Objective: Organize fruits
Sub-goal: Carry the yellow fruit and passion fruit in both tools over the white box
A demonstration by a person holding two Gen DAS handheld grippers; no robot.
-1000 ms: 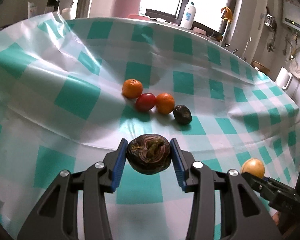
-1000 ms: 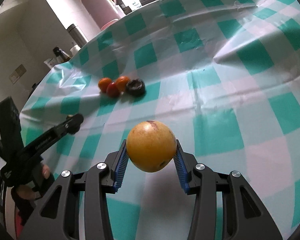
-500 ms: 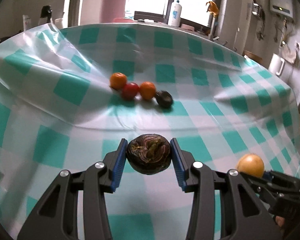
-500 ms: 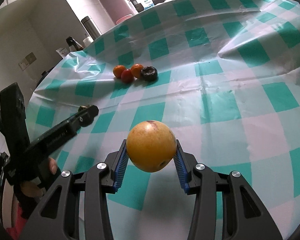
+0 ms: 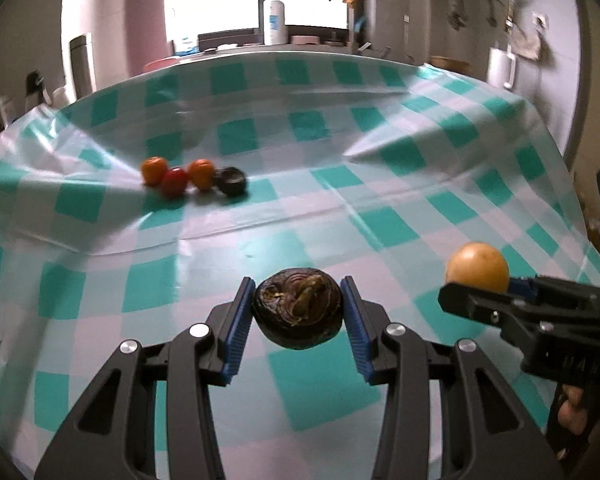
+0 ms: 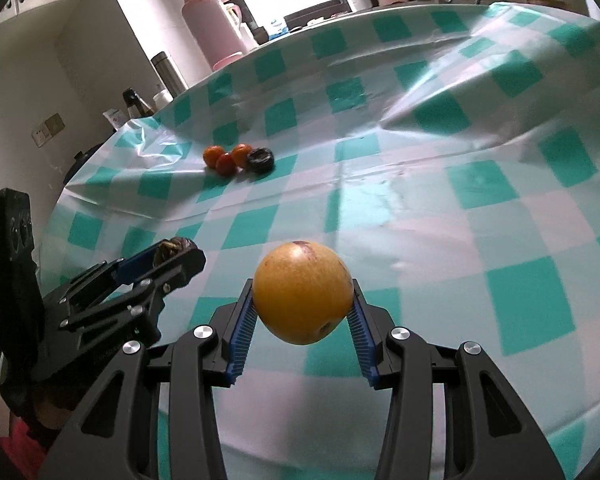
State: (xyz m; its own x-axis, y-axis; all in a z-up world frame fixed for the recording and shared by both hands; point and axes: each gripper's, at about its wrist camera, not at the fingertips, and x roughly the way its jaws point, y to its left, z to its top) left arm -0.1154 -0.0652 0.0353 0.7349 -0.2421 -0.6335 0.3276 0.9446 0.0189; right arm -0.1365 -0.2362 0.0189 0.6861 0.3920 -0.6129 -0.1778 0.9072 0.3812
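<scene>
Tablecloth [image 5: 312, 392], checked teal and white, is the largest item we record; it is glossy and creased into ridges, so we judge round fruit set on it may roll. Next in size, the left gripper [image 5: 298, 312] has its jaws clamped on a dark wrinkled fruit [image 5: 298, 314], held clear above the cloth. The right gripper [image 6: 303, 312] has its jaws clamped on a yellow-orange fruit [image 6: 303, 292], likewise off the surface. Smallest, a row of four fruits [image 5: 192, 176] lies far across the cloth: two orange, one red, one dark, touching or nearly so.

On handling, we judge the yellow fruit firm, smooth and somewhat slippery; the pads sit across its widest part, which is the right hold. We judge the dark fruit softer and easily bruised, its shrivelled skin giving better purchase; the pads likewise grip its flanks, stem end towards the camera.

Against the earlier frames, we note both grips unchanged. The row of four now appears smaller and farther off in both views, and the left view has levelled, bringing more of the window and the right gripper into sight.
</scene>
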